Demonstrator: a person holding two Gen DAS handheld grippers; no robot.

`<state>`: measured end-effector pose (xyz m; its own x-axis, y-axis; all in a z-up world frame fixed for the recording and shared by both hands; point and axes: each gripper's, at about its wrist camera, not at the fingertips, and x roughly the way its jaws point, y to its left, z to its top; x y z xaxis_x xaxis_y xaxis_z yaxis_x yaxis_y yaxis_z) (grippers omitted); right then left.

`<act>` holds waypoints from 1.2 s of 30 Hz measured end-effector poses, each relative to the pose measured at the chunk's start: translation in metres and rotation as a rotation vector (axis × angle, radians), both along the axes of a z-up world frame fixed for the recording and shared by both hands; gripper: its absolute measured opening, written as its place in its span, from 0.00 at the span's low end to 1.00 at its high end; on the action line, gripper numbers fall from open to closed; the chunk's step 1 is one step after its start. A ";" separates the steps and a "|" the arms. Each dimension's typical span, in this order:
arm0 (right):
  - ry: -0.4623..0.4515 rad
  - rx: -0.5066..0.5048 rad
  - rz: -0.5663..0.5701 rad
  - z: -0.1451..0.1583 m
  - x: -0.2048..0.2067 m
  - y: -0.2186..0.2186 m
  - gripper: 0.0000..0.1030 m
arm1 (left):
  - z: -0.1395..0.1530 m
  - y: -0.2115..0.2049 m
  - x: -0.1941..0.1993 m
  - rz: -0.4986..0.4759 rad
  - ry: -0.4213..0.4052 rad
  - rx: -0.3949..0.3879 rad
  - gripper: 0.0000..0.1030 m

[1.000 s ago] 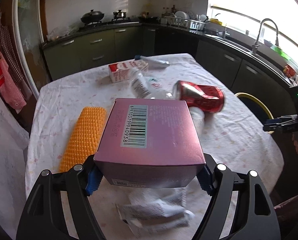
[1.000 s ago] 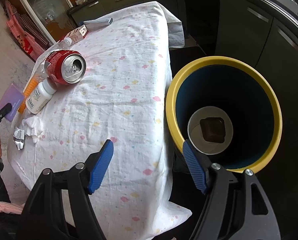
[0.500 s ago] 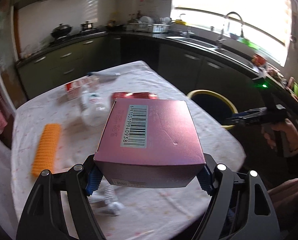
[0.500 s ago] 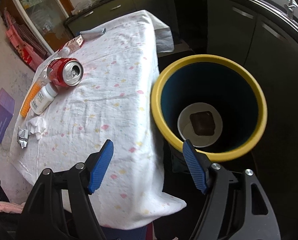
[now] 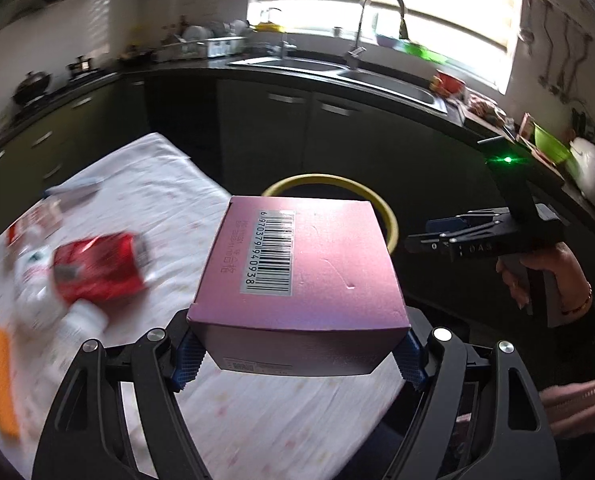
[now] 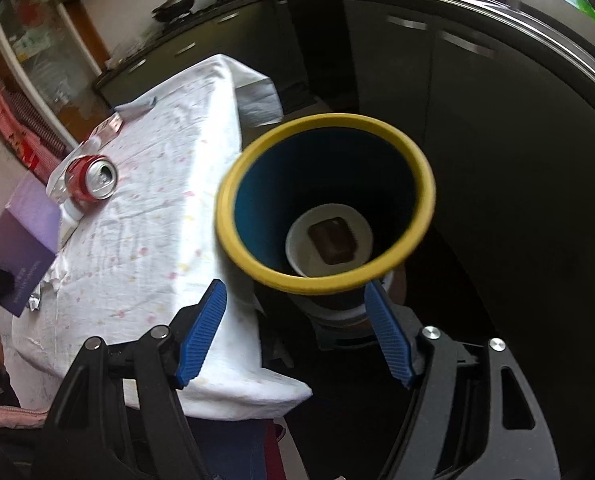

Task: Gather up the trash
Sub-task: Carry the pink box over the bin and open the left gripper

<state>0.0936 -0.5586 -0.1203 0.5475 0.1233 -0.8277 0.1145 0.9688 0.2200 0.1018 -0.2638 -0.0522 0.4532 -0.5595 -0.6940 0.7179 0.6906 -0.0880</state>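
Observation:
My left gripper is shut on a pink box with a barcode on top and holds it above the table's right edge. The box also shows at the left of the right wrist view. Beyond the box stands a yellow-rimmed bin. In the right wrist view the bin is blue inside, with a white cup and a brown item at its bottom. My right gripper is open and empty just in front of the bin's near rim, and shows in the left wrist view.
On the white tablecloth lie a red can, a white bottle, an orange strip and a red-white carton. The can and crumpled wrappers show in the right wrist view. Dark cabinets and a sink stand behind.
My left gripper has swung right with the pink box, from over the table's middle toward the bin. My right gripper has shifted so the bin sits centred above its fingers.

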 end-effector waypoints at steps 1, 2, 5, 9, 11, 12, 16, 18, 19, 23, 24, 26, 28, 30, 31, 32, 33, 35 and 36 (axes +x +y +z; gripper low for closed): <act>-0.001 0.004 -0.008 -0.001 -0.002 -0.005 0.66 | -0.002 -0.013 0.005 -0.013 0.005 0.006 0.74; -0.001 0.010 -0.016 -0.002 -0.004 -0.011 0.66 | -0.004 -0.025 0.009 -0.024 0.009 0.010 0.74; 0.002 0.019 -0.039 -0.006 -0.010 -0.024 0.66 | -0.011 -0.060 0.023 -0.048 0.019 0.024 0.74; 0.012 0.030 -0.069 -0.011 -0.017 -0.044 0.66 | -0.021 -0.103 0.041 -0.067 0.037 0.036 0.74; 0.017 0.035 -0.085 -0.013 -0.021 -0.053 0.66 | -0.028 -0.120 0.051 -0.071 0.046 0.046 0.74; 0.020 0.040 -0.095 -0.015 -0.024 -0.058 0.66 | -0.031 -0.131 0.057 -0.073 0.055 0.049 0.74; 0.030 0.051 -0.118 -0.019 -0.029 -0.071 0.66 | -0.043 -0.156 0.073 -0.072 0.069 0.070 0.74; 0.035 0.056 -0.127 -0.021 -0.030 -0.076 0.67 | -0.049 -0.165 0.080 -0.073 0.081 0.074 0.74; 0.036 0.058 -0.130 -0.022 -0.030 -0.078 0.67 | -0.052 -0.169 0.084 -0.071 0.084 0.077 0.74; 0.038 0.065 -0.138 -0.024 -0.029 -0.078 0.68 | -0.056 -0.176 0.094 -0.066 0.073 0.072 0.82; 0.036 0.066 -0.134 -0.023 -0.028 -0.076 0.68 | -0.054 -0.175 0.096 -0.053 0.059 0.071 0.82; 0.033 0.066 -0.122 -0.021 -0.027 -0.073 0.68 | -0.047 -0.169 0.095 -0.044 0.058 0.052 0.82; 0.030 0.063 -0.108 -0.020 -0.025 -0.068 0.68 | -0.035 -0.156 0.090 -0.035 0.045 0.020 0.83; 0.026 0.062 -0.100 -0.018 -0.025 -0.064 0.68 | -0.021 -0.138 0.081 -0.019 0.016 -0.003 0.86; 0.024 0.062 -0.096 -0.017 -0.025 -0.061 0.68 | -0.013 -0.127 0.074 -0.008 -0.002 -0.016 0.88; 0.022 0.063 -0.093 -0.017 -0.025 -0.059 0.69 | -0.006 -0.116 0.068 0.004 -0.015 -0.024 0.89; 0.021 0.062 -0.087 -0.017 -0.024 -0.055 0.69 | 0.000 -0.106 0.062 0.015 -0.026 -0.031 0.89; 0.023 0.060 -0.077 -0.016 -0.023 -0.049 0.69 | 0.011 -0.081 0.046 0.034 -0.042 -0.048 0.89; 0.024 0.060 -0.070 -0.016 -0.022 -0.044 0.69 | 0.014 -0.070 0.040 0.044 -0.050 -0.052 0.89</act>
<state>0.0718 -0.6023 -0.1366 0.5363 0.1349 -0.8331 0.1875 0.9434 0.2735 0.1414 -0.3335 -0.0381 0.5115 -0.5728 -0.6404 0.6914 0.7170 -0.0890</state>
